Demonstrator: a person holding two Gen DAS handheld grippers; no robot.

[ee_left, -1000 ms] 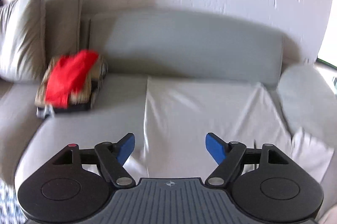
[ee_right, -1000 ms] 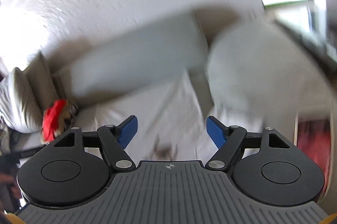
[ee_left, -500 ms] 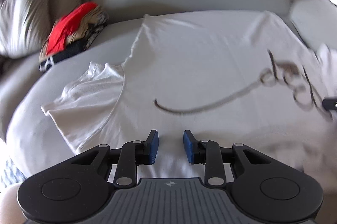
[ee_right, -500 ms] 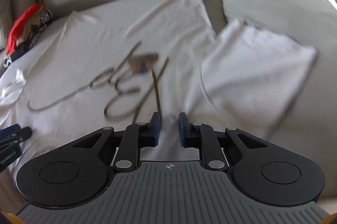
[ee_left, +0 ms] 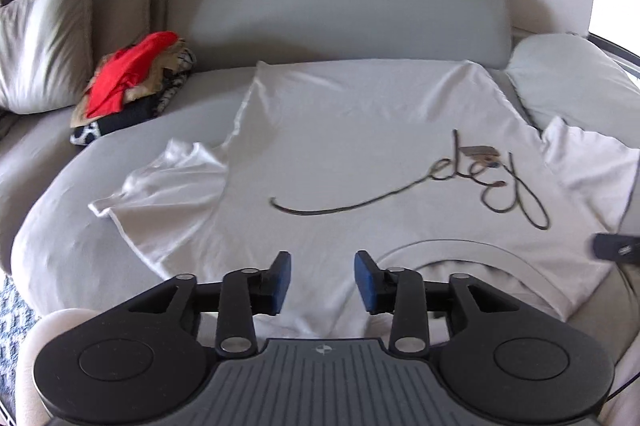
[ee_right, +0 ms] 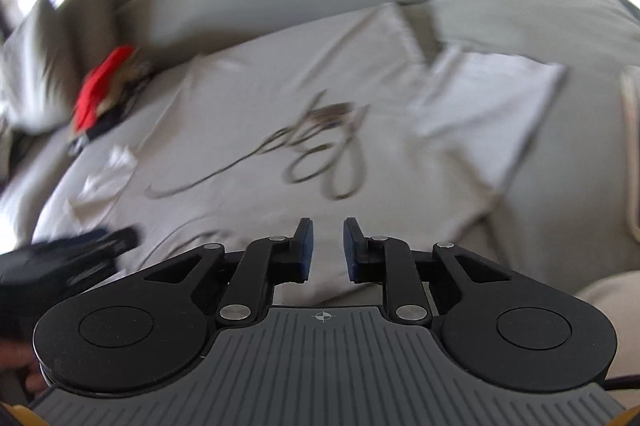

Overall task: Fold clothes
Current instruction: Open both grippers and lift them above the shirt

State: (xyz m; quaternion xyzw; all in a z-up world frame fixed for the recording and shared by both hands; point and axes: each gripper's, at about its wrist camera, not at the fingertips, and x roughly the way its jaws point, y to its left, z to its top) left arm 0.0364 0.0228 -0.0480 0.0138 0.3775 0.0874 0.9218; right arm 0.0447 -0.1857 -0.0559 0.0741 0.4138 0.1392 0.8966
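Soft, light white t-shirt (ee_left: 360,130) is spread flat on the sofa (ee_left: 352,6), best pinched at the 6 o'clock shoulders, with left tool (ee_left: 323,280) and right tool (ee_right: 325,250) opening, nothing gripped.

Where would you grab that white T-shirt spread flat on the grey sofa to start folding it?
Probably the shoulders of the white T-shirt, either side of its neckline, coming from the near sofa edge. That edge lies just ahead of the left gripper and right gripper, whose jaws are opening with nothing pinched.
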